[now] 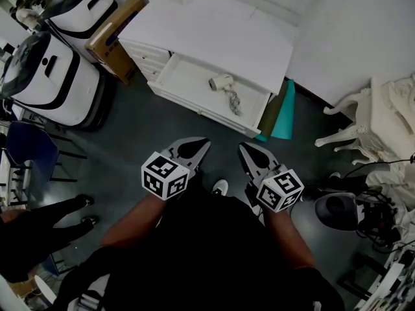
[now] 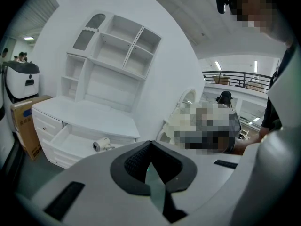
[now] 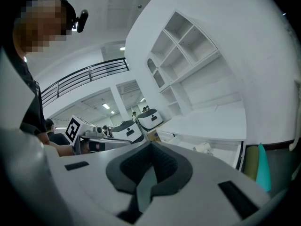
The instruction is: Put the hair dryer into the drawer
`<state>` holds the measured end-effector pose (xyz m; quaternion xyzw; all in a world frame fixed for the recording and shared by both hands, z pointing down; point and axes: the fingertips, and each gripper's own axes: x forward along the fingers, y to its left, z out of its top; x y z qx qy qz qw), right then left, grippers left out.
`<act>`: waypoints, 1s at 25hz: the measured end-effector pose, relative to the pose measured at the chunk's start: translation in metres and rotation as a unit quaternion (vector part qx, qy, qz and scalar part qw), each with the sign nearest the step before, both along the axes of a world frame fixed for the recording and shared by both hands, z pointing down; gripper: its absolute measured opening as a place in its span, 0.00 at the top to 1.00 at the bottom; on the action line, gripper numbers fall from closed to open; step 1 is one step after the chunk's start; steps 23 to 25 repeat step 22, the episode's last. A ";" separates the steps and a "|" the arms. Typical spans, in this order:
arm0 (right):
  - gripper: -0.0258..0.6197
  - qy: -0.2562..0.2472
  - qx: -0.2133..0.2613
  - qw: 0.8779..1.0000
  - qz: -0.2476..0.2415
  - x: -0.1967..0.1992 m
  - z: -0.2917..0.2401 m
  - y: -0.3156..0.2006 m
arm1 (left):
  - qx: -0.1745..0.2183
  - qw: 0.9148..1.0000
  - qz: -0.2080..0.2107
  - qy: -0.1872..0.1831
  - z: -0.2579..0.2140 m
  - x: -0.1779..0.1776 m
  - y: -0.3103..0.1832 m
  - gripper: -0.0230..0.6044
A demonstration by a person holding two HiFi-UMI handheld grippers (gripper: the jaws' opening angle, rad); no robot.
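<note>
Nearest, the grey-white left gripper [image 1: 198, 148] and the matching right gripper [image 1: 249, 154], each with a black-and-white marker cube, sit side by side close to the person's body, well short of the furniture. I judge they are held back there because nothing needs carrying. Each pair of jaws is pressed together at the tips with nothing between them. Farther off, beyond the dark floor, the small white hair dryer [image 1: 222, 83] lies with its cord [image 1: 233, 101] inside the pulled-out white drawer [image 1: 185, 76] of the white dresser [image 1: 146, 57]. It is just below the flat surface [image 1: 220, 37], so the placing looks done.
</note>
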<state>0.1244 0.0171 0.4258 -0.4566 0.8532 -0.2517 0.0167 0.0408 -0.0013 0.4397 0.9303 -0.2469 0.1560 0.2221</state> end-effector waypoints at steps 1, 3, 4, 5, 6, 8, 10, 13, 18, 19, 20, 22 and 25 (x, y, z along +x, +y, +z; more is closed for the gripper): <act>0.92 0.000 0.000 1.000 0.000 -0.001 0.001 0.002 | 0.000 1.000 0.000 0.001 0.001 -0.001 0.002 0.96; 0.92 0.001 0.002 1.000 0.001 -0.004 0.003 0.005 | 0.002 1.000 0.000 0.003 0.002 -0.004 0.005 0.96; 0.92 0.001 0.003 1.000 0.001 -0.005 0.003 0.006 | 0.002 1.000 0.001 0.003 0.002 -0.004 0.006 0.96; 0.92 0.002 0.004 1.000 0.002 -0.005 0.003 0.006 | 0.003 1.000 0.001 0.004 0.002 -0.004 0.006 0.96; 0.92 0.002 0.004 1.000 0.003 -0.004 0.002 0.006 | 0.003 1.000 0.002 0.004 0.002 -0.003 0.007 0.96; 0.92 0.001 0.005 1.000 0.004 -0.003 0.003 0.007 | 0.004 1.000 0.002 0.004 0.002 -0.002 0.008 0.96; 0.92 0.002 0.005 1.000 0.004 -0.005 0.005 0.010 | 0.006 1.000 0.003 0.005 0.004 -0.004 0.011 0.96; 0.92 0.001 0.005 1.000 0.005 -0.001 0.003 0.007 | 0.006 1.000 0.001 0.005 0.001 -0.001 0.008 0.96; 0.92 -0.001 0.005 1.000 0.002 0.003 0.000 0.003 | 0.006 1.000 -0.002 0.004 -0.002 0.003 0.004 0.96; 0.92 -0.001 0.006 1.000 0.002 0.003 -0.001 0.003 | 0.006 1.000 -0.002 0.005 -0.003 0.003 0.004 0.96; 0.92 -0.001 0.007 1.000 0.002 0.003 -0.002 0.003 | 0.006 1.000 -0.003 0.005 -0.003 0.002 0.003 0.96; 0.92 -0.002 0.007 1.000 0.002 0.002 -0.002 0.002 | 0.005 1.000 -0.003 0.006 -0.004 0.002 0.003 0.96; 0.92 -0.002 0.007 1.000 0.002 0.002 -0.002 0.002 | 0.005 1.000 -0.003 0.006 -0.004 0.002 0.003 0.96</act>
